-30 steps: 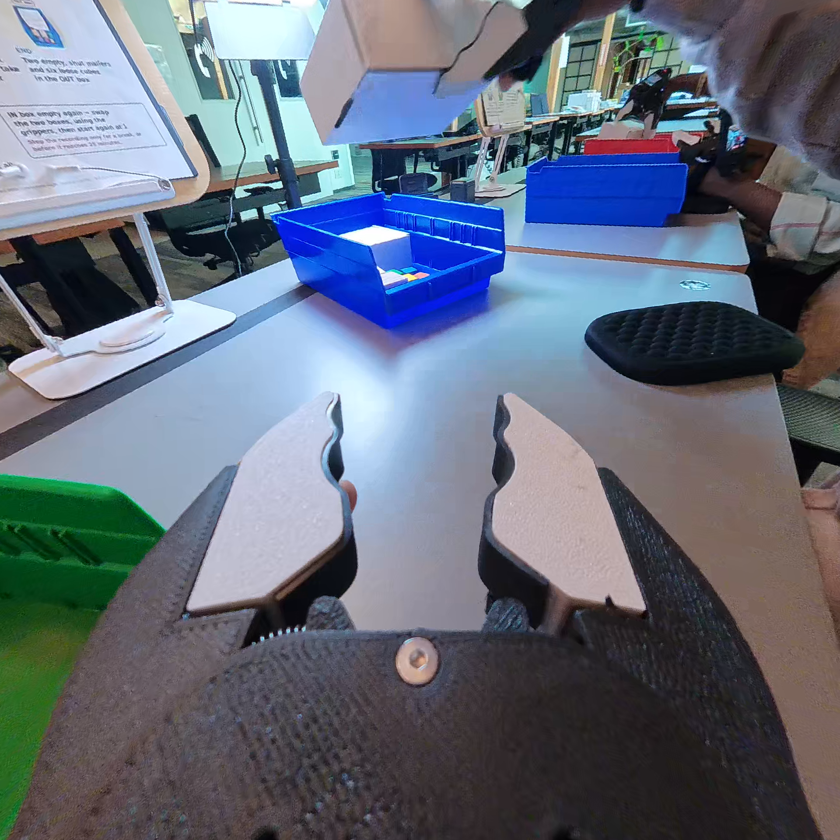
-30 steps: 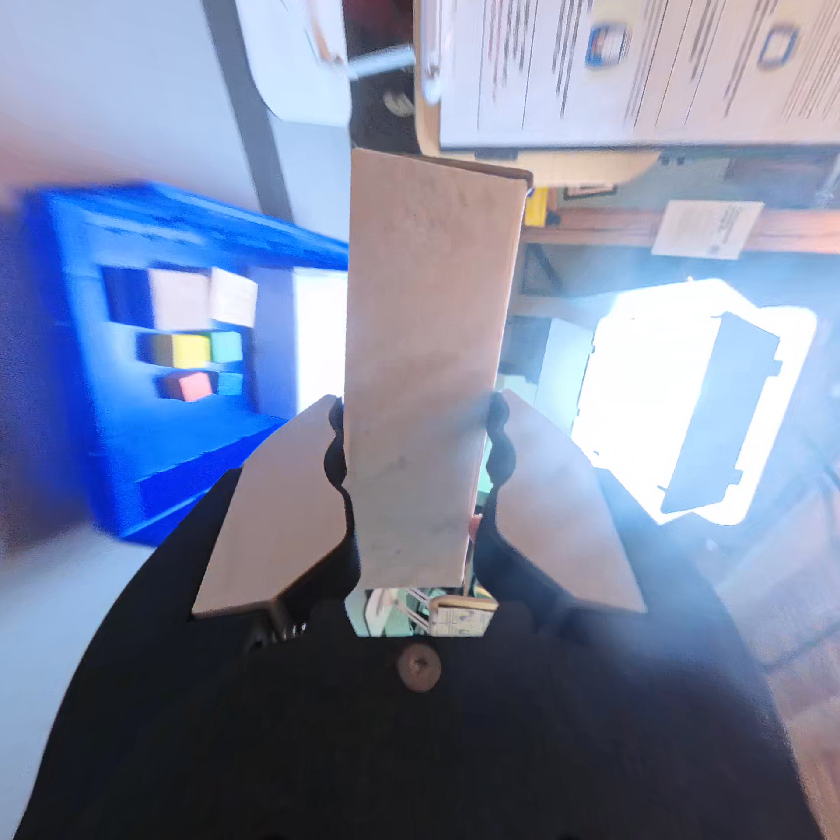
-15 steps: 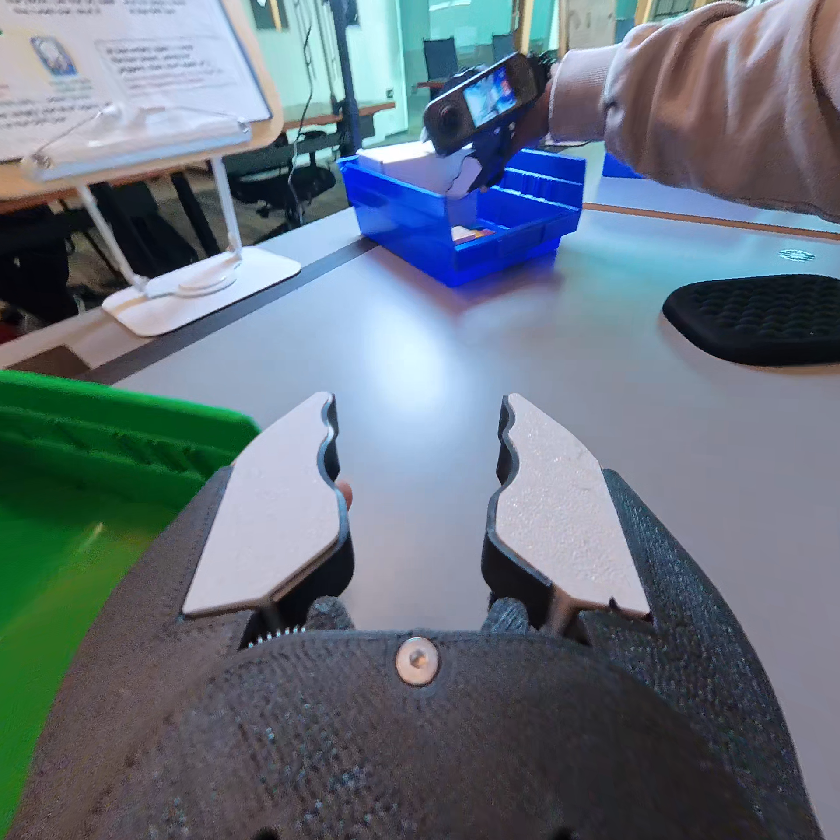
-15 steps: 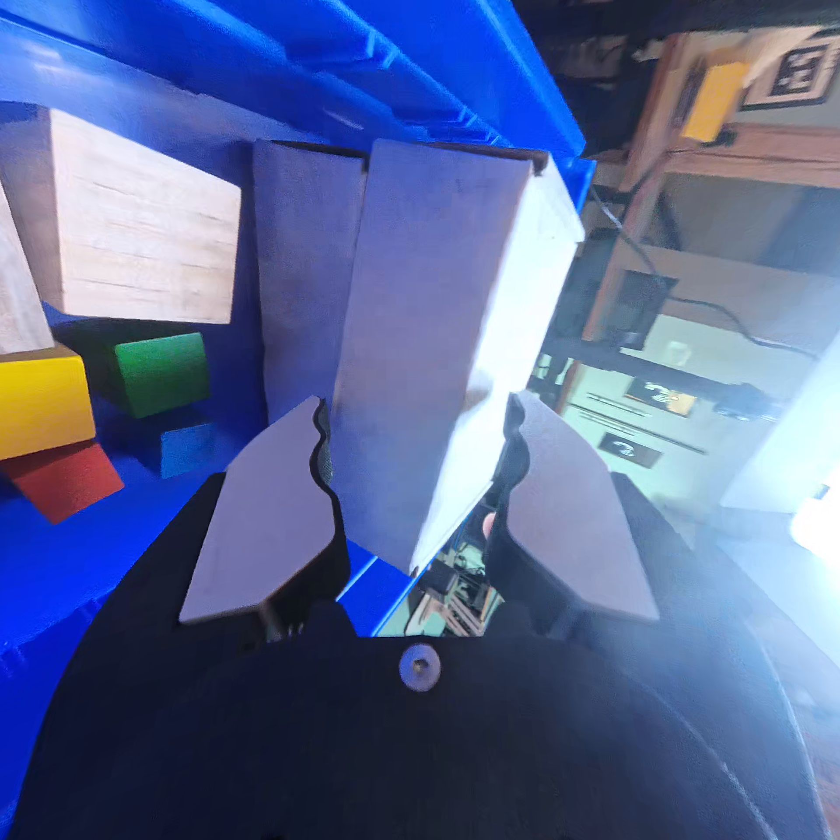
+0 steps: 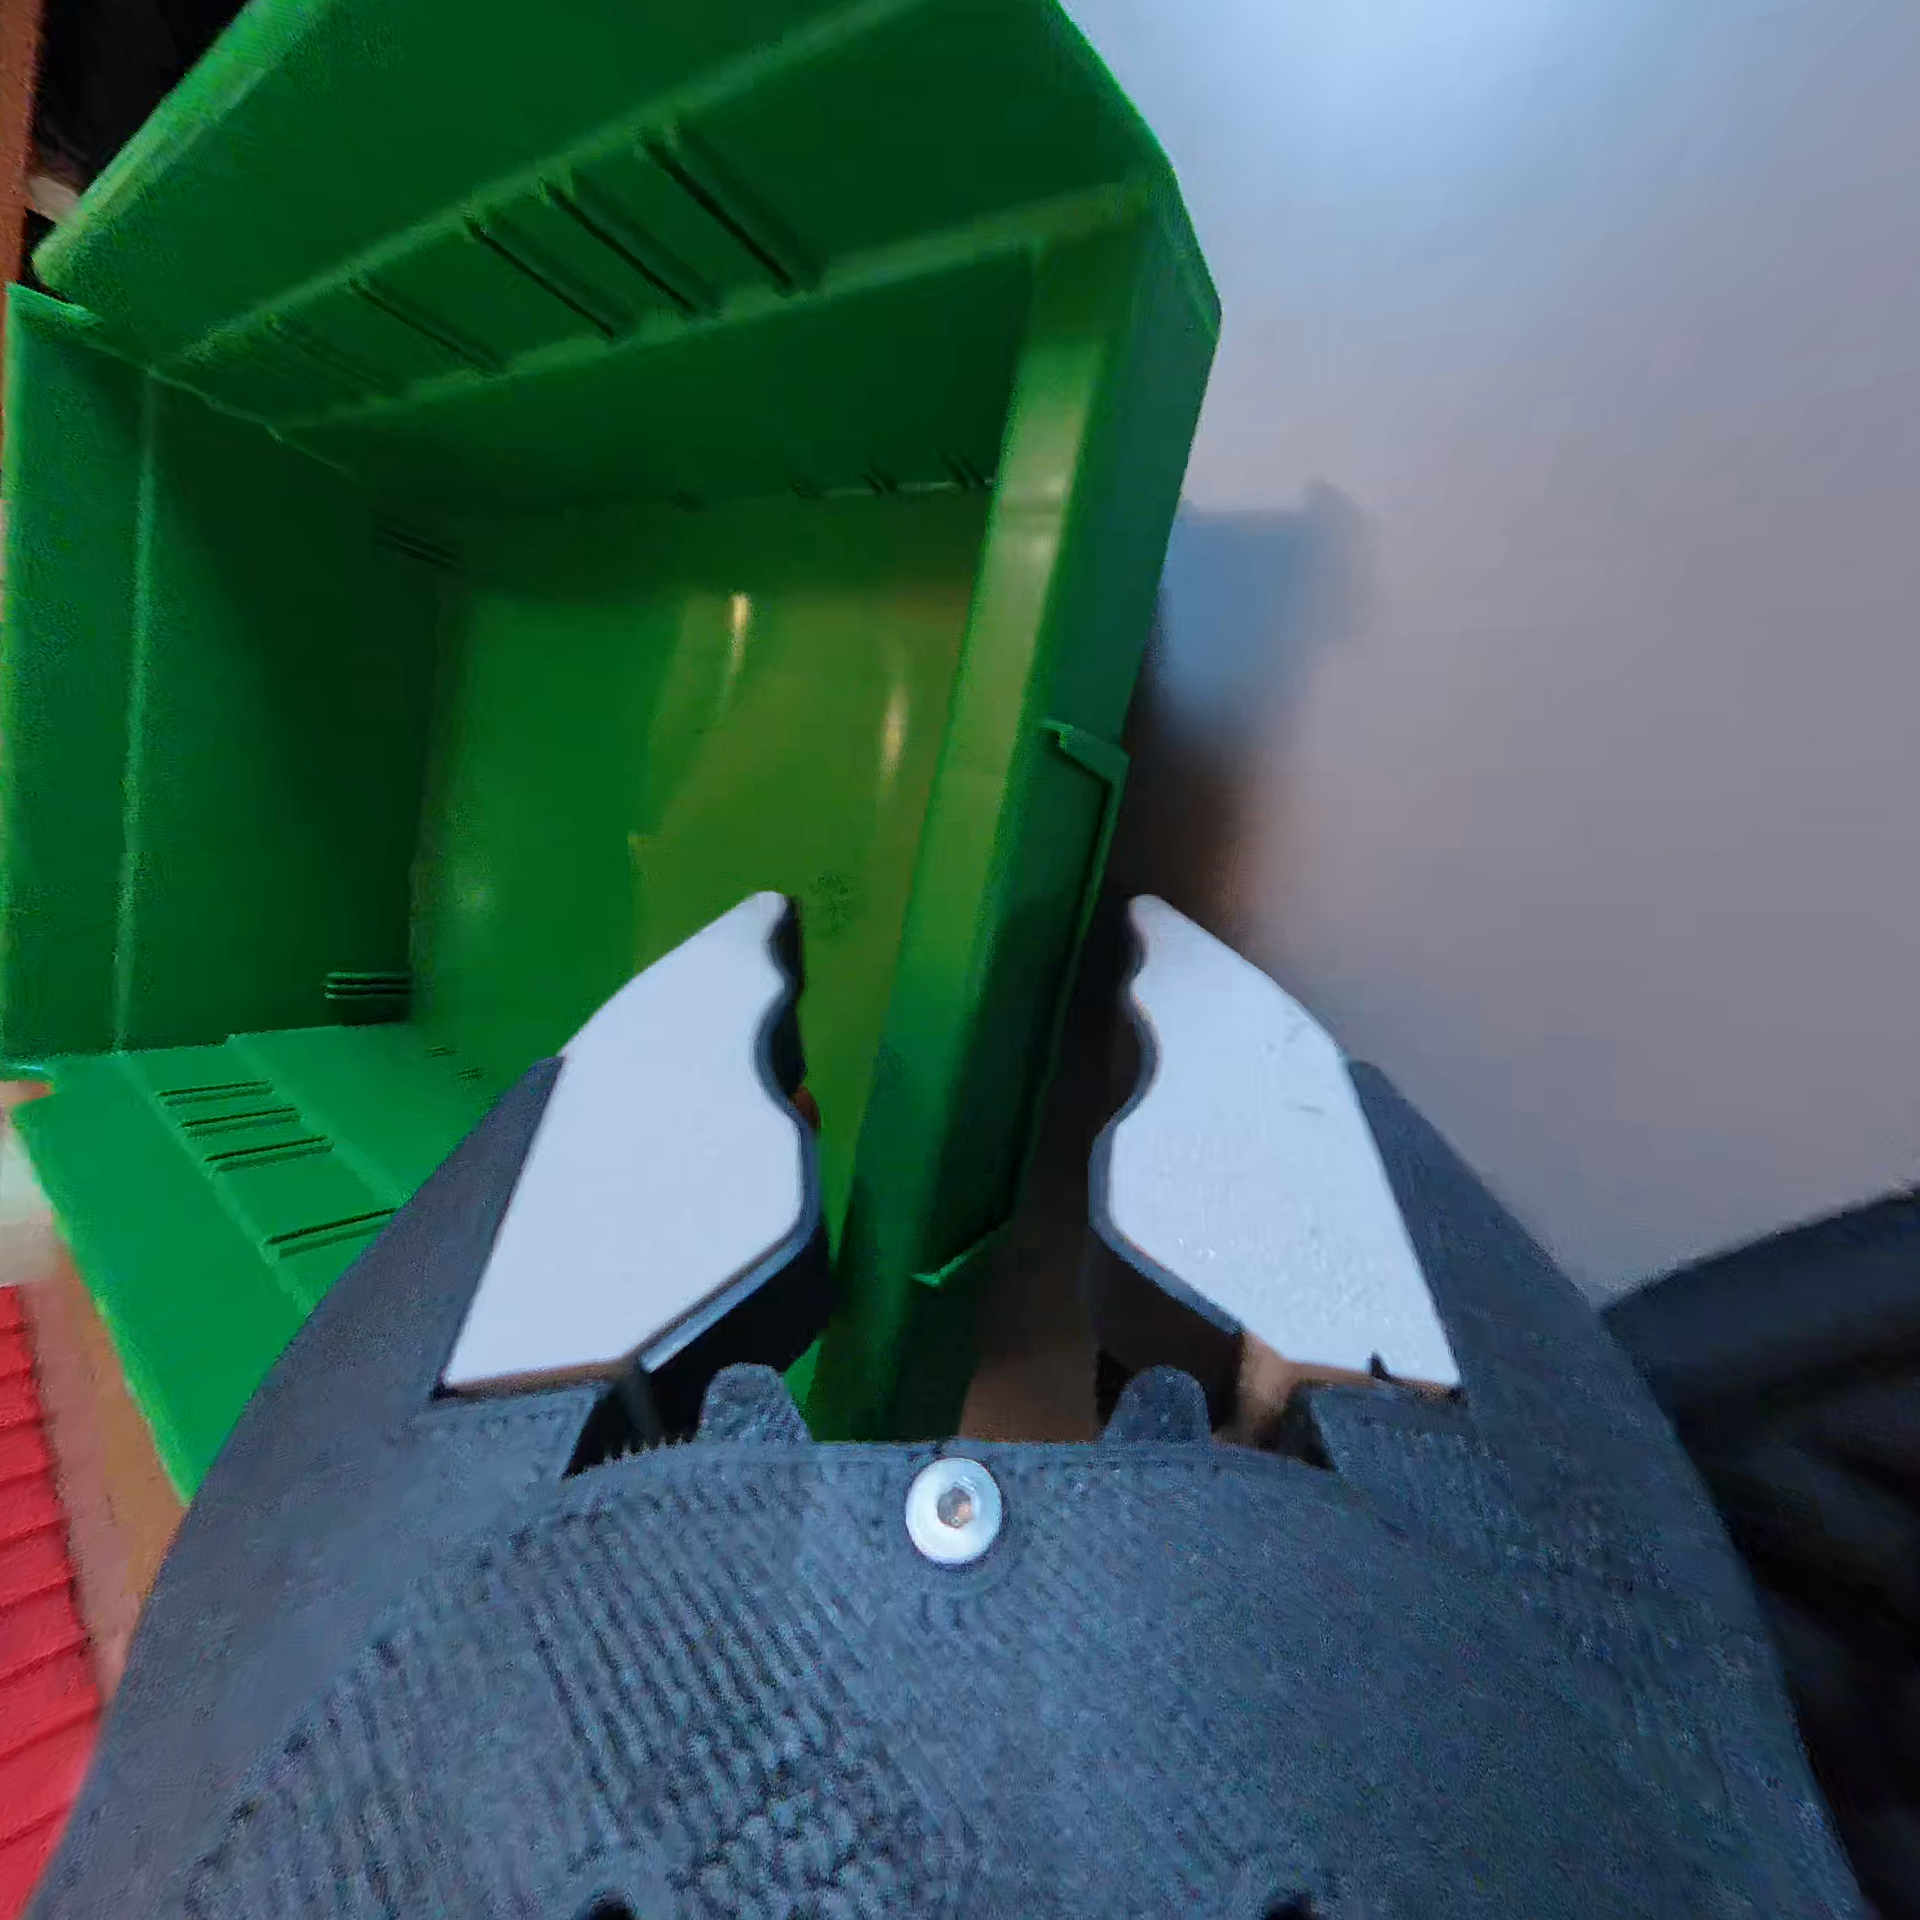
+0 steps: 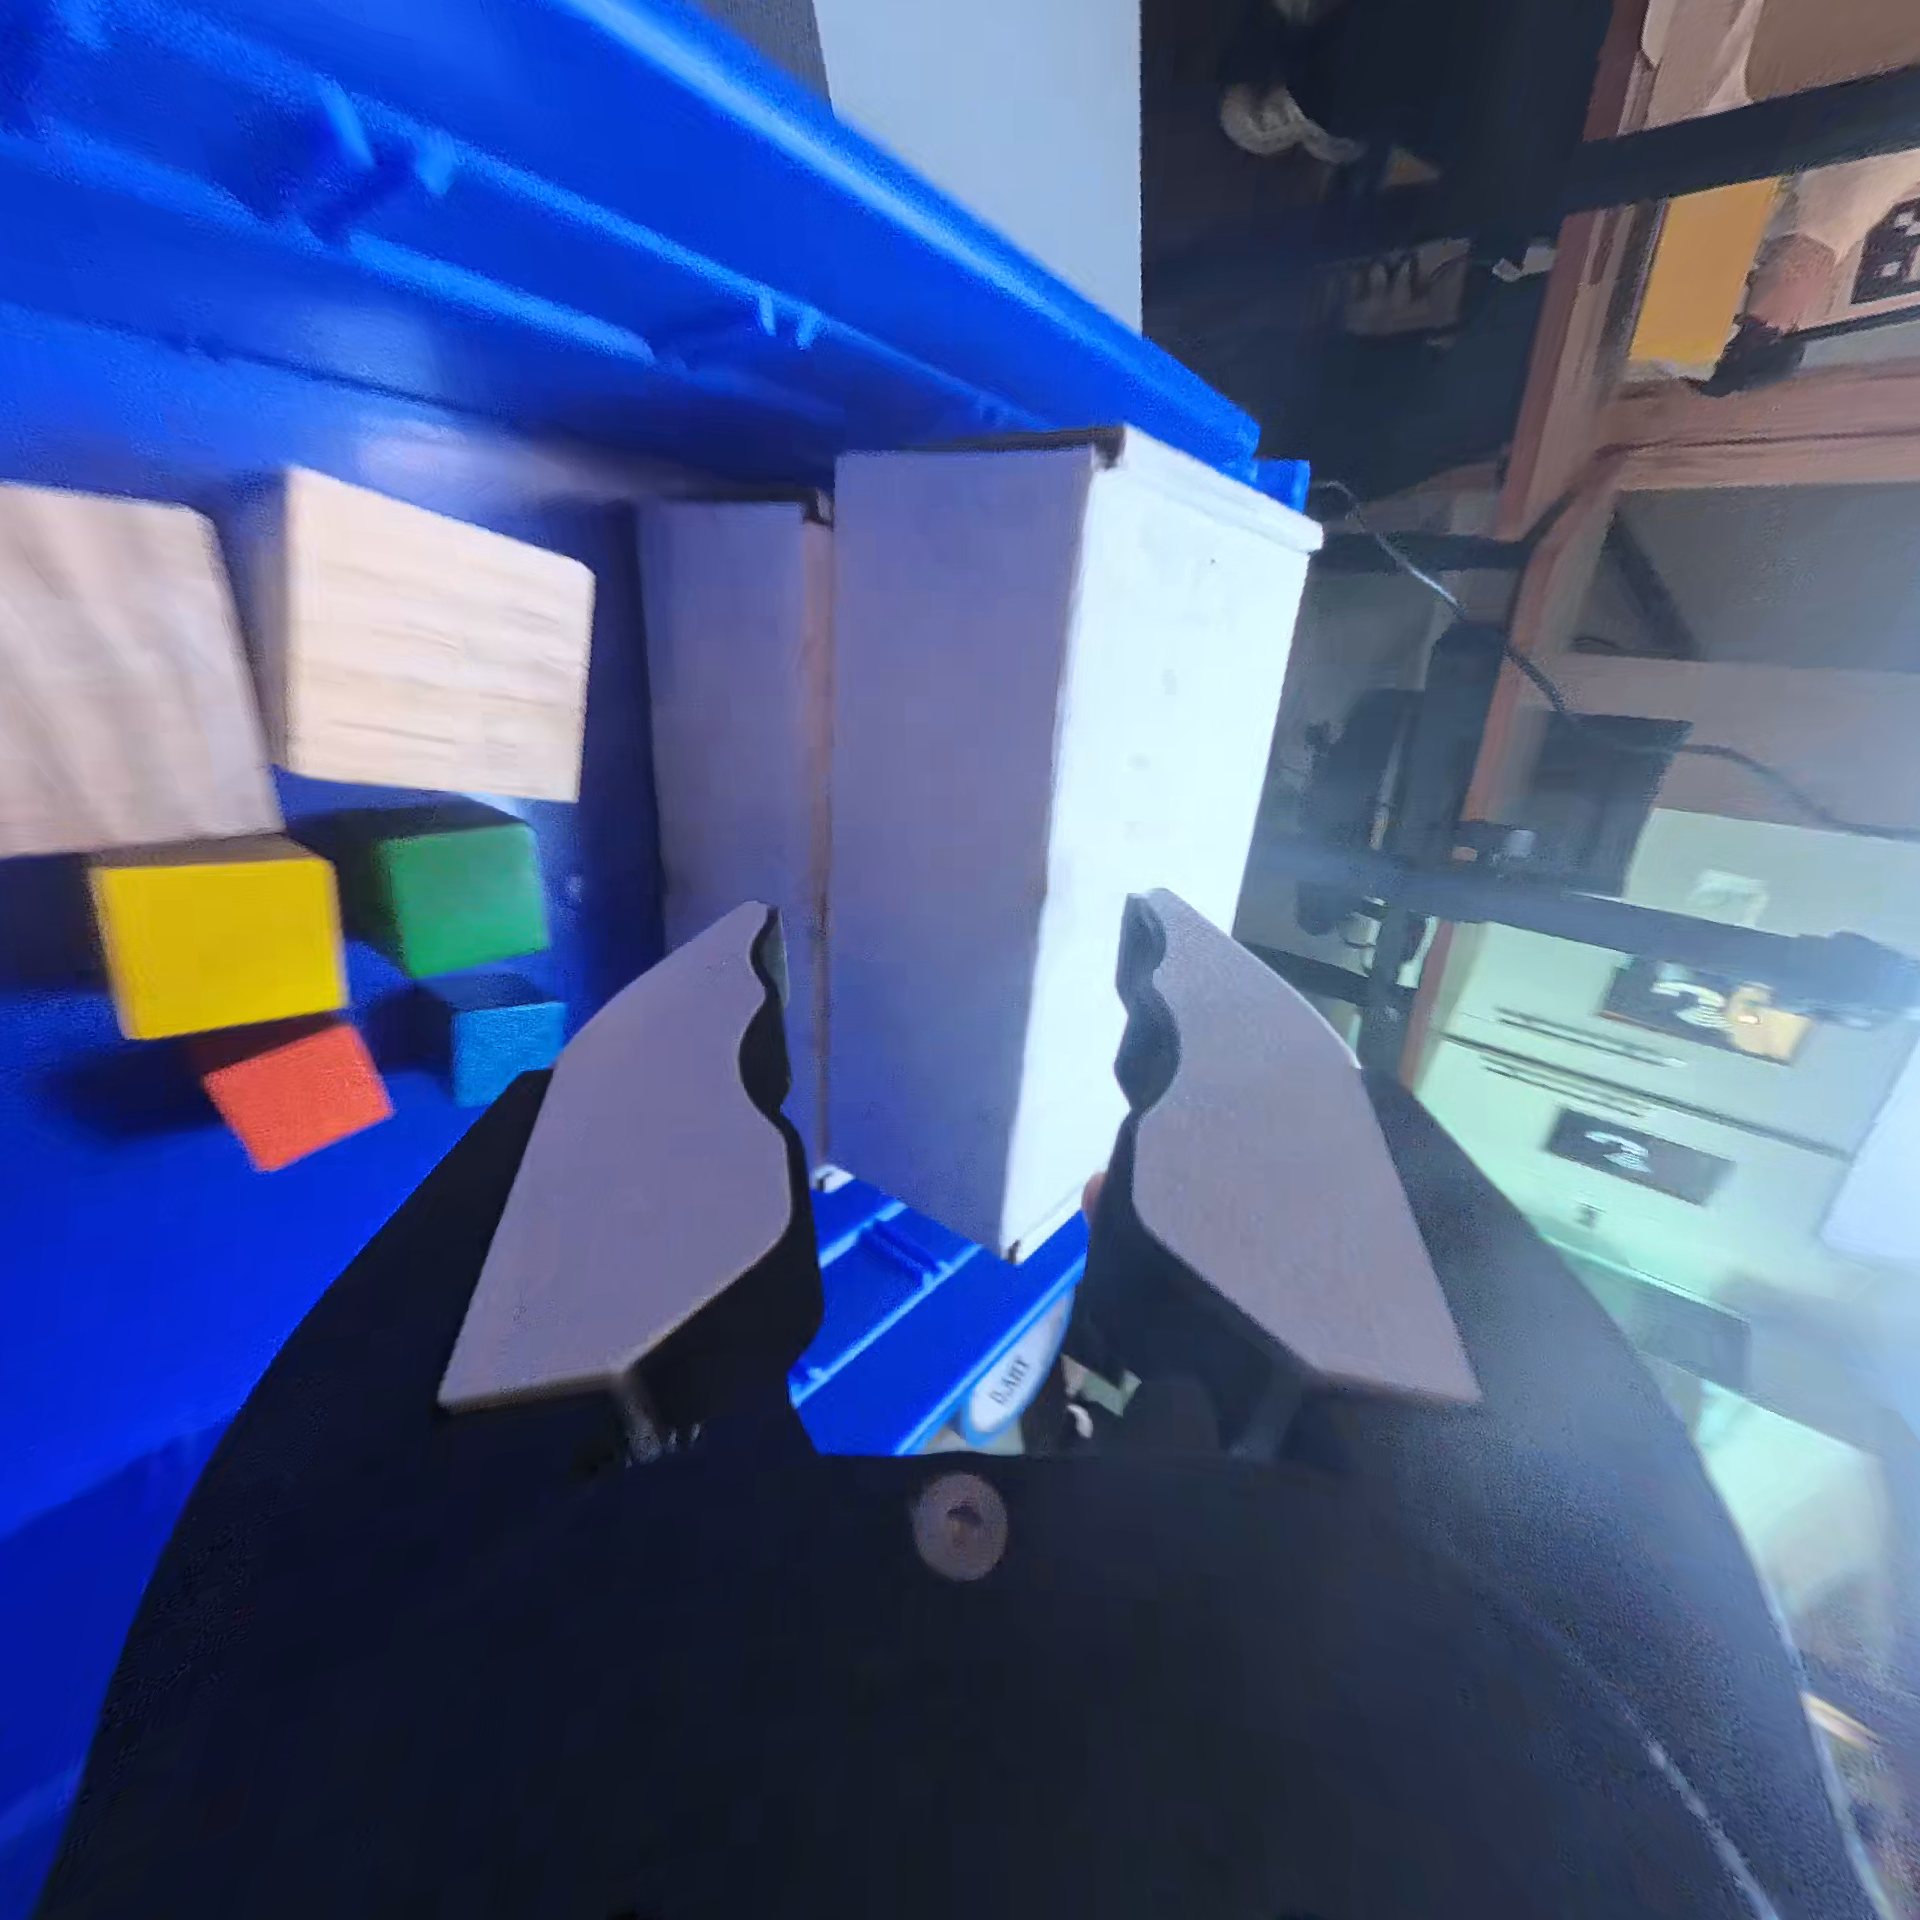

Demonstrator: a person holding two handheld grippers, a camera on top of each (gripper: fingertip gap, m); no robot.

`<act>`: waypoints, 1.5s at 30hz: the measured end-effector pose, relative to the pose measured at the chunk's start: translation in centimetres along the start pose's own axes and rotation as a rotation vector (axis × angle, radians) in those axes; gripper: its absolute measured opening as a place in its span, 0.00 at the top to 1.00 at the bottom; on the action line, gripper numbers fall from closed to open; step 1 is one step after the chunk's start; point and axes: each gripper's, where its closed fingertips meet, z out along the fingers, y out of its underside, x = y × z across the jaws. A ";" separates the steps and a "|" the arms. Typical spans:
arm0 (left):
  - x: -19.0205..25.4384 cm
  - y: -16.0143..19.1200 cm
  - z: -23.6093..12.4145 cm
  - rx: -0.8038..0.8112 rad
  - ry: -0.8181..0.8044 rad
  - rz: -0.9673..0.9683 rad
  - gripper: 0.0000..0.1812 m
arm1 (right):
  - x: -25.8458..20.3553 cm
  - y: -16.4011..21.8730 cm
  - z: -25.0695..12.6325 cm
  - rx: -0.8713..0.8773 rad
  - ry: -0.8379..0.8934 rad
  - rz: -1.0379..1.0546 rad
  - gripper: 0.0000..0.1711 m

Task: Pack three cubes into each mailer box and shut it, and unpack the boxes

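Observation:
In the right wrist view, my right gripper is open around a white mailer box that lies in the blue bin, with a gap on each side. A second mailer box lies against it. Two wooden cubes, a yellow cube, a green cube, a red cube and a blue cube lie loose in the bin. In the left wrist view, my left gripper is open and straddles the side wall of an empty green bin.
The green bin stands on a grey table. A black pad lies at the lower right and a red ribbed thing at the lower left. Beyond the blue bin are wooden shelves and dark equipment. The gap from one gripper's tips to the other's is roughly 60 centimeters. The left gripper is farther from the green cube, some 55 centimeters, than the right, some 6 centimeters.
My right gripper carried the mailer box into the blue bin and opened, letting it go. My left gripper swung left from the table to the green bin's side wall.

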 end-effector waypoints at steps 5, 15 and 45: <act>-0.1 -0.4 0.7 0.021 -0.044 0.110 0.81 | -6.6 -3.3 -7.1 0.186 -0.304 0.235 0.66; 2.6 -9.9 4.3 0.162 -0.001 0.333 0.82 | -15.7 -0.6 -6.0 -0.101 -0.281 -0.047 0.82; 12.4 -24.2 -3.1 0.544 0.106 -0.618 0.88 | -21.9 -3.6 -24.9 0.506 -0.162 1.234 0.72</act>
